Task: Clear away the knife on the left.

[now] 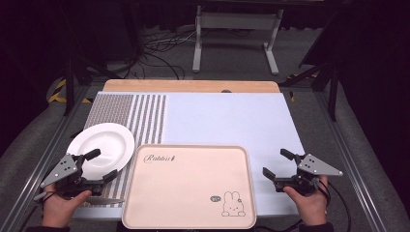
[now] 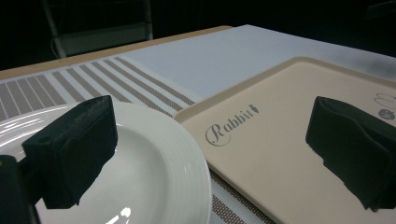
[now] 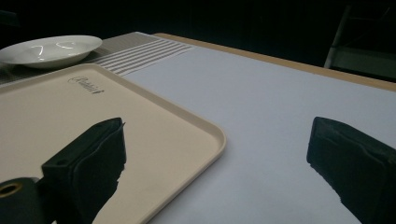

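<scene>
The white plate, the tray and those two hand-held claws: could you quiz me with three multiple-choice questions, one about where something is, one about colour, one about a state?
1. Where does the white plate lie relative to the tray?
A. left of it
B. on top of it
C. right of it

2. What colour is the tray?
A. green
B. pale peach
C. black

3. How do the left gripper jaws stand?
A. clamped on the plate
B. shut on nothing
C. open, holding nothing

Answers:
1 A, the plate sits on the striped mat beside the tray's left edge.
2 B, its surface is pale peach with a rabbit drawing.
3 C, the left gripper view shows both jaws wide apart with nothing pressed between them.
</scene>
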Available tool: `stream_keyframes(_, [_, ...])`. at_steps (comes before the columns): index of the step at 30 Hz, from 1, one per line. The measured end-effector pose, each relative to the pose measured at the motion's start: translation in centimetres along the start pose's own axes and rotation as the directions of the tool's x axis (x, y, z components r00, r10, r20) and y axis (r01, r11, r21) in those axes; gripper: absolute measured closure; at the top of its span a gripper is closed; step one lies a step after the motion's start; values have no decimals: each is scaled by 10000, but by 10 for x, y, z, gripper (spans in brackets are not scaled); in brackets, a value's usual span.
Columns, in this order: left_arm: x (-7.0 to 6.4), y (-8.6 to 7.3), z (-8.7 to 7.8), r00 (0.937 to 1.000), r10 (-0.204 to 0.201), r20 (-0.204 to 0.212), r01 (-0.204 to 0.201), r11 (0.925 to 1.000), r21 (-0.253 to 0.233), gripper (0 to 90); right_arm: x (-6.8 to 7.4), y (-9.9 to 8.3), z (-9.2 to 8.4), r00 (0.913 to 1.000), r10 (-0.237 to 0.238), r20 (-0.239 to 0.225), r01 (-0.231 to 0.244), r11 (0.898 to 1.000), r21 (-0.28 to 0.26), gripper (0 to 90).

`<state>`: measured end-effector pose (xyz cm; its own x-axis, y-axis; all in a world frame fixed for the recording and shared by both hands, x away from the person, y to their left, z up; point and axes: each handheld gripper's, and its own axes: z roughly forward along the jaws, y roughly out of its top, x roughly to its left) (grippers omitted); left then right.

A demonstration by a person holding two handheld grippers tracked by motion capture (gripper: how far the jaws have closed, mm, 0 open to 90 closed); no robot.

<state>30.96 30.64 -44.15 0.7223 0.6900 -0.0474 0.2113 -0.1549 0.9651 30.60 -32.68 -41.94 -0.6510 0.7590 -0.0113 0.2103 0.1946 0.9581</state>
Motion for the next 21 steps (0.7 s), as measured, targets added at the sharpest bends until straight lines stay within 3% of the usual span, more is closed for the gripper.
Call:
stream_keyframes(4, [-1, 1, -1, 9999, -112, 89, 113, 9999, -117, 42, -1, 0, -1, 10000, 93, -31, -93, 10000, 8, 57])
stream_keyframes(10, [-2, 1, -1, 9989, -398, 235, 393, 9989, 240, 73, 0, 0, -1, 9999, 117, -104, -118, 9999, -83, 56])
stream_keyframes(18, [-2, 5, -2, 9980, -444, 449, 431, 9986, 305, 105, 0, 0, 0, 9997, 120, -221, -121, 9999, -33, 57])
stream_keyframes(20, [-2, 4, 0, 9936, -821, 780, 785, 9957, 486, 126, -1, 0, 1, 9996, 137, -228, -136, 9999, 23, 56])
stream_keyframes(21, [-2, 4, 0, 9934, -822, 804, 775, 9952, 596, 126, -1, 1, 2, 9995, 189, -272, -188, 9998, 50, 55])
